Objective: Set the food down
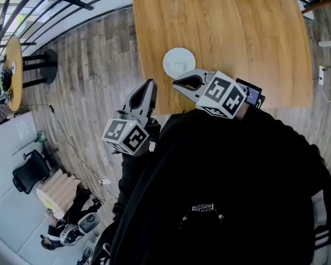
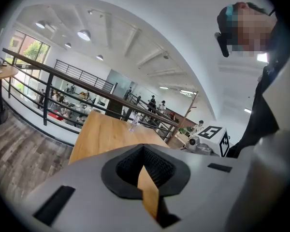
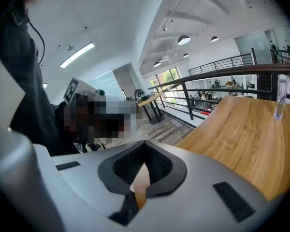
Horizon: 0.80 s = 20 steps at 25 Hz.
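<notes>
A round white plate (image 1: 179,62) lies on the wooden table (image 1: 237,32) near its front edge, with nothing on it. No food shows in any view. My left gripper (image 1: 149,85) is held off the table's left front corner, over the floor, its jaws shut with nothing between them. My right gripper (image 1: 179,83) hovers just in front of the plate at the table edge, also shut and empty. In the left gripper view the left gripper (image 2: 144,148) points along the table (image 2: 106,134). In the right gripper view the right gripper (image 3: 145,144) has the table (image 3: 241,129) to its right.
A clear bottle (image 3: 279,103) stands at the table's far end, also visible as a bottle (image 2: 134,122) in the left gripper view. A railing (image 1: 71,4) runs behind the table. A round side table (image 1: 14,70) and a black chair (image 1: 30,170) stand on the plank floor to the left.
</notes>
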Available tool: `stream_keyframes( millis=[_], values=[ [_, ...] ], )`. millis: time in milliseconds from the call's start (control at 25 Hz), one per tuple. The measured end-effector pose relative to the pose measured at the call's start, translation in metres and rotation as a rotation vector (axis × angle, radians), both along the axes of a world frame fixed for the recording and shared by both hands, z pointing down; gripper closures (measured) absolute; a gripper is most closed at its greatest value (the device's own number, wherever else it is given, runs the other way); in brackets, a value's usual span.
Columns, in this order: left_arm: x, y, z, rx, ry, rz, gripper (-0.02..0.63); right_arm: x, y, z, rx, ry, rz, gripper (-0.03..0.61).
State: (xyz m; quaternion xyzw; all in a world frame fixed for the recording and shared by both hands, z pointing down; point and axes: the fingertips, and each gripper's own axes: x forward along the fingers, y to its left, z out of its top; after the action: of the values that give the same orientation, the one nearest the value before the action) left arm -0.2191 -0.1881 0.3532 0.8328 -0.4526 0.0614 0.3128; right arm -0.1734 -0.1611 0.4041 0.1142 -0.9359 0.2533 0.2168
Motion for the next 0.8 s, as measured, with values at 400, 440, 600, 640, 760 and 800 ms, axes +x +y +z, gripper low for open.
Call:
stream_keyframes(
  millis=[400, 440, 600, 640, 760, 800],
  values=[
    [0.025, -0.017, -0.009, 0.047, 0.034, 0.073, 0.614, 0.016, 0.001, -0.065, 0.004, -0.209, 0.028, 0.559],
    [0.026, -0.018, -0.01, 0.053, 0.036, 0.077, 0.615, 0.016, 0.001, -0.068, 0.008, -0.218, 0.032, 0.558],
    [0.03, -0.018, -0.018, 0.079, 0.042, 0.096, 0.615, 0.014, 0.001, -0.07, 0.017, -0.225, 0.04, 0.559],
    [0.031, -0.017, -0.02, 0.084, 0.043, 0.101, 0.615, 0.013, 0.001, -0.07, 0.018, -0.226, 0.041, 0.558],
    [0.033, -0.015, -0.021, 0.091, 0.047, 0.11, 0.615, 0.011, 0.001, -0.067, 0.013, -0.22, 0.047, 0.558],
    [0.032, -0.014, -0.021, 0.091, 0.048, 0.11, 0.615, 0.011, 0.001, -0.065, 0.01, -0.215, 0.049, 0.558]
  ],
)
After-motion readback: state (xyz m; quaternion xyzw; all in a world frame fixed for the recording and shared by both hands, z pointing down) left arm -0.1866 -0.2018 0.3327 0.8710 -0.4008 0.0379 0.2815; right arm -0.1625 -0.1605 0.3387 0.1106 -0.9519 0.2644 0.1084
